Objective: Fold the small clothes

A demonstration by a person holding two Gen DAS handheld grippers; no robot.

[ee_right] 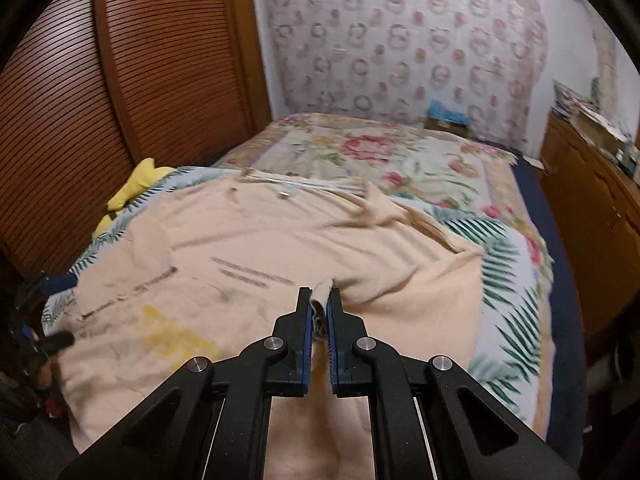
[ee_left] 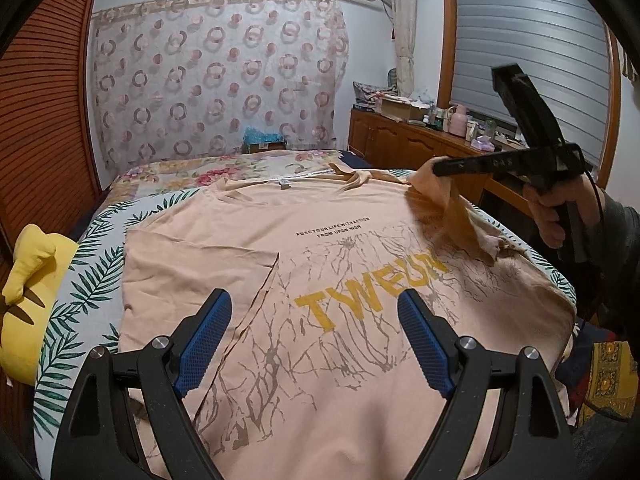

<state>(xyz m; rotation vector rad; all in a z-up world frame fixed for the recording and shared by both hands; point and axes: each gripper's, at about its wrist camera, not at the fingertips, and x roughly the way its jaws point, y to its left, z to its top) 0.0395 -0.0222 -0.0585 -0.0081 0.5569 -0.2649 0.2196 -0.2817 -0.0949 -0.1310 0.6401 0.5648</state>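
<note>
Folding's about halfway on the peach t-shirt (ee_left: pixel 320 248) spread on the bed (ee_left: pixel 96 264): left sleeve already tucked in, right gripper (ee_right: pixel 320 312) clamped on the right sleeve, lifting it. Left gripper (ee_left: pixel 316 340) hangs wide open, holding nothing.

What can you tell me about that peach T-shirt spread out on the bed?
The T-shirt is peach-coloured, soft-looking knit, lying front up on the leaf-print bedspread. It carries small black lettering, a yellow word starting "TWE", and greyish branch-like lines. The collar points toward the far wall. Its left sleeve is folded in over the body. The right gripper is shut on a bunch of cloth at the other sleeve and holds it above the shirt. The left gripper hovers open over the lower front.
</note>
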